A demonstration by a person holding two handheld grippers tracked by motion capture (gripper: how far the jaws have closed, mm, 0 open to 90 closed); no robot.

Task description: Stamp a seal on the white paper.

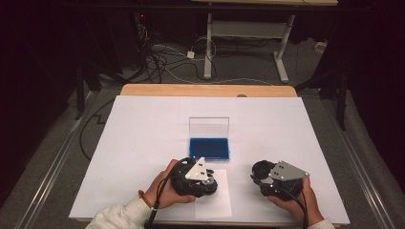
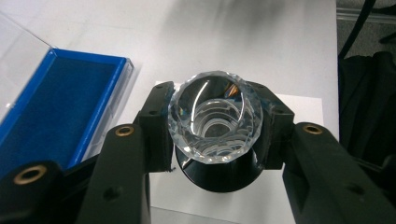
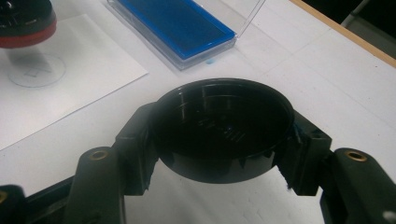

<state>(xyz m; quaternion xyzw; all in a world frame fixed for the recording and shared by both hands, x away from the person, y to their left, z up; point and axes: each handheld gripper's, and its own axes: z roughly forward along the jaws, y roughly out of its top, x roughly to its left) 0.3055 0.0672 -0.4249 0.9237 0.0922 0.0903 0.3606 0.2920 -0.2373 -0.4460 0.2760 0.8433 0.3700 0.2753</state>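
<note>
Left gripper view: a faceted glass lens (image 2: 215, 122) is being clamped by the left claw (image 2: 215, 135); a black cap (image 3: 222, 128) is being clamped by the right claw (image 3: 219, 149).

My left gripper (image 1: 206, 183) sits over the paper sheet (image 1: 217, 206) at the table's (image 1: 143, 143) near edge, the open case (image 1: 209, 148) just behind it, my right gripper (image 1: 260, 179) near the near-right corner.

Blue tray (image 2: 56, 100), black cap (image 3: 219, 126)
</note>
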